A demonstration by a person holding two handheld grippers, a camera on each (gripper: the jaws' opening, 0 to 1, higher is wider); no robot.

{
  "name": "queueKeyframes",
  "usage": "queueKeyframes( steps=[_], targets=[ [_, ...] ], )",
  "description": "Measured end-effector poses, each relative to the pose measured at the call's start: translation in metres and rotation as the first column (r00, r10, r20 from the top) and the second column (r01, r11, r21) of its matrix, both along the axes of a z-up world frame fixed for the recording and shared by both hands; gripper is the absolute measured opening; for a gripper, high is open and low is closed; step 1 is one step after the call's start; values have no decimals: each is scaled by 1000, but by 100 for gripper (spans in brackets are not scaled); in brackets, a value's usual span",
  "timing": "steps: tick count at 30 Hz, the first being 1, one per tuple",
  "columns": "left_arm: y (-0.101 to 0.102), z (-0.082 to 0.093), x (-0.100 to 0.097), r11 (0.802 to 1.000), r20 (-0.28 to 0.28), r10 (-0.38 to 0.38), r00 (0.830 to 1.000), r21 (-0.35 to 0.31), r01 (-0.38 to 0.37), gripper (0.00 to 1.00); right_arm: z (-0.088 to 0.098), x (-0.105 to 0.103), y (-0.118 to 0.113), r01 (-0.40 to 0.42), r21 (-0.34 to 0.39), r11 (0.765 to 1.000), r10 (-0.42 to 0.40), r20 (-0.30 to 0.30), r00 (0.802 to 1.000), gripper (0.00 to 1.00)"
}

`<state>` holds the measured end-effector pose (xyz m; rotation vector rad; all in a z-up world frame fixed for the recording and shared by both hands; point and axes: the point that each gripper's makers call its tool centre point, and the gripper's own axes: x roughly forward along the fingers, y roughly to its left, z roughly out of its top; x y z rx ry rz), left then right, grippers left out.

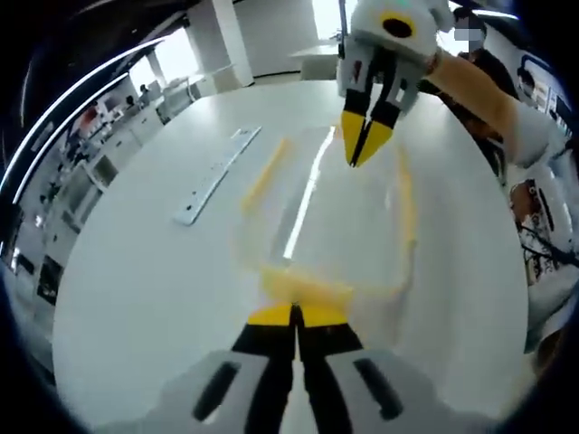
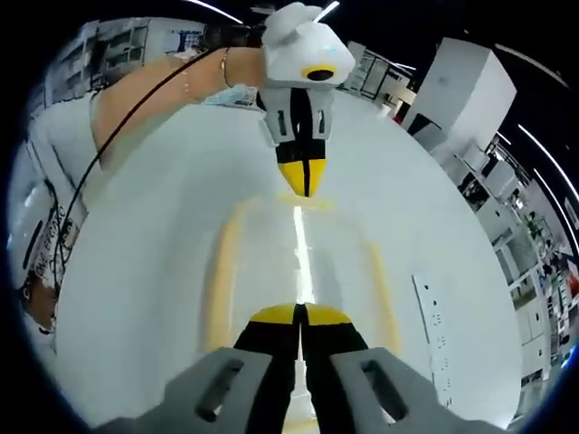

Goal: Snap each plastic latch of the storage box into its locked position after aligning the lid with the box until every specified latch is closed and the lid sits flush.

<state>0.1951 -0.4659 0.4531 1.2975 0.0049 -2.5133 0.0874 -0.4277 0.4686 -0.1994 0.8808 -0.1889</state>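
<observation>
Clear storage box [image 1: 326,217] with yellow-edged lid [image 2: 298,262], lay on the white table [image 1: 136,298], about mid-surface, between the 2 grippers. Left gripper [image 1: 294,312] sat at one short end of the box, yellow tips pressed together, touching the lid's yellow rim. Right gripper [image 2: 299,312] sat at the opposite short end, tips also together over the lid edge; whether either pinched a latch, cannot tell. Each gripper [image 1: 362,145] faced the other [image 2: 303,181] across the lid. Grey power strip [image 1: 217,174] lay on the table beside the box, well apart, toward the table edge [image 2: 436,339].
</observation>
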Motion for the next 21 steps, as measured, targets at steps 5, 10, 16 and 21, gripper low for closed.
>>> queueKeyframes(
  steps=[5, 10, 16, 21],
  targets=[
    [4, -3, -5, 1000, 3, -20, 1000, 5, 20, 0, -2, -1, 1, 21, 43, 999, -20, -31, 999, 0],
    [7, -5, -7, 999, 15, -47, 999, 3, 47, 0, -4, -2, 3, 24, 56, 998, -20, -70, 997, 0],
    [10, -9, -8, 997, 35, -79, 996, 11, 78, 0, -6, -2, 4, 30, 99, 995, -23, -64, 998, 0],
    [10, -8, -7, 996, 20, -93, 995, 8, 93, 0, -6, -2, 7, 29, 75, 997, -23, -75, 997, 0]
  ],
)
